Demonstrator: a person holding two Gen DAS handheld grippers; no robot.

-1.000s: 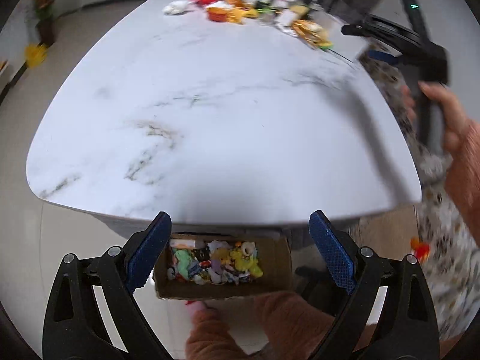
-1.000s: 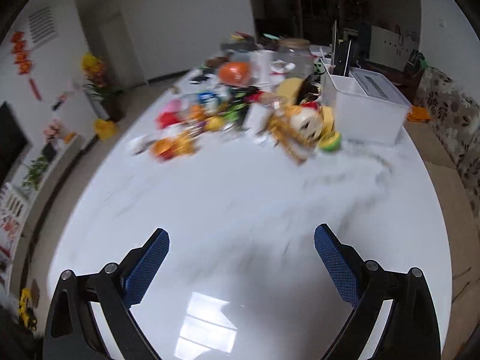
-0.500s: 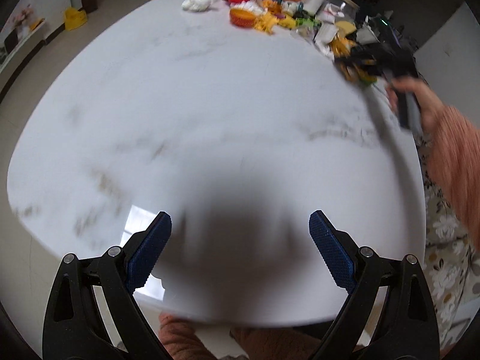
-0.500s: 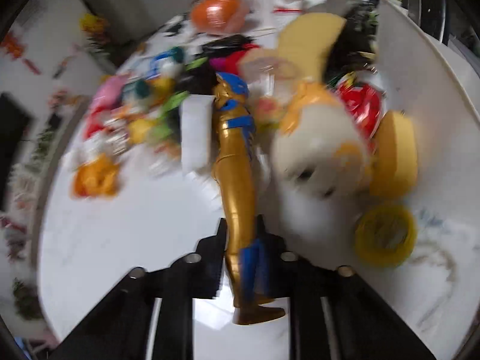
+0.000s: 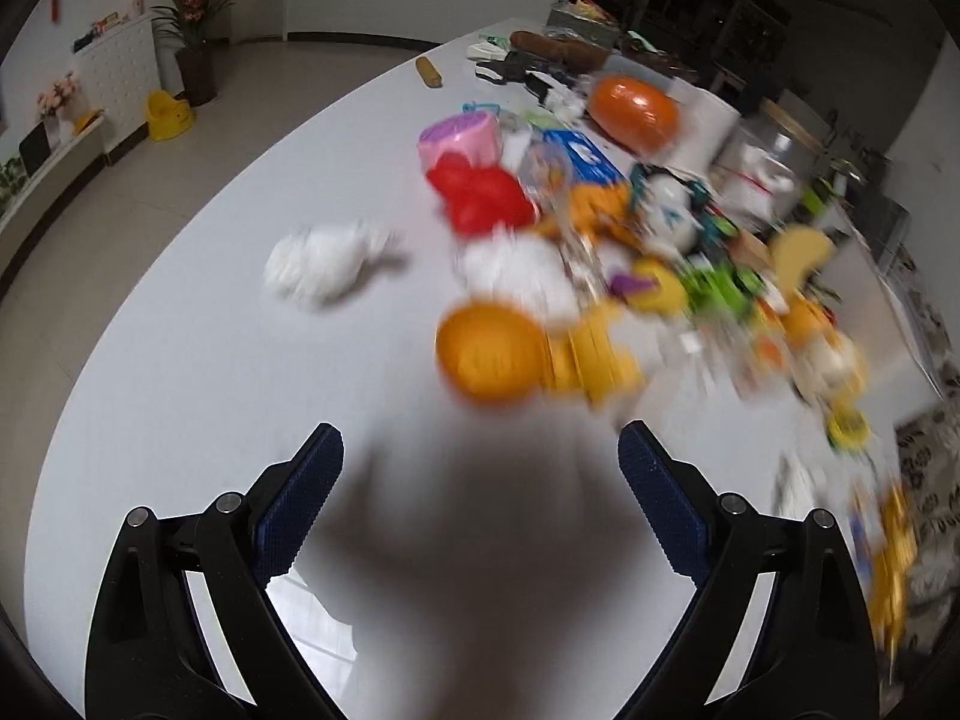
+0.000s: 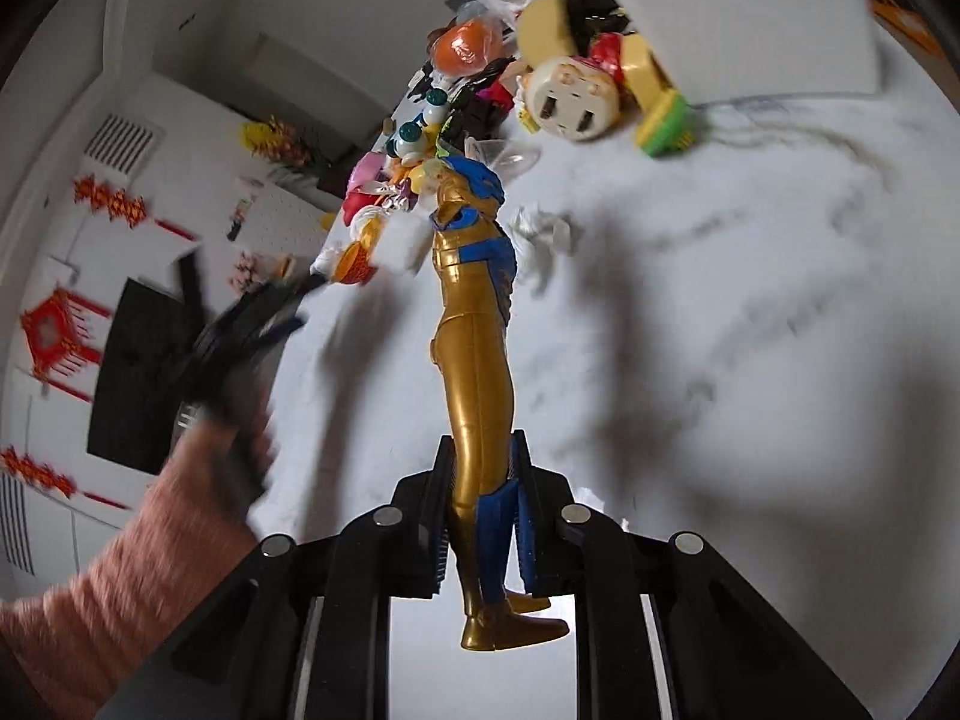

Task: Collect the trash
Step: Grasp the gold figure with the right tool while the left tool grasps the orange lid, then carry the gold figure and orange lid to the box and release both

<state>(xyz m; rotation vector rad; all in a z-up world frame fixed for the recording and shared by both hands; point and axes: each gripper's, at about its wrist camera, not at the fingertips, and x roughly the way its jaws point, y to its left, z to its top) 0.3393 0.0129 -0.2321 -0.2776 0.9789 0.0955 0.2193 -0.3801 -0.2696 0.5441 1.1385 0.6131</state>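
My right gripper is shut on the legs of a gold and blue toy figure and holds it above the white marble table. The figure shows blurred at the right edge of the left wrist view. My left gripper is open and empty over the table, short of an orange bowl and a crumpled white tissue. A heap of toys and scraps lies beyond. In the right wrist view the left gripper is a blur at the left.
A white plastic bin stands at the far end of the table. A round-faced toy, a green and yellow piece and a crumpled tissue lie near it. An orange ball and a glass jar stand behind the heap.
My right gripper closed on the gold figure and lifted it off the table. My left gripper swept forward from the table's near edge toward the heap.
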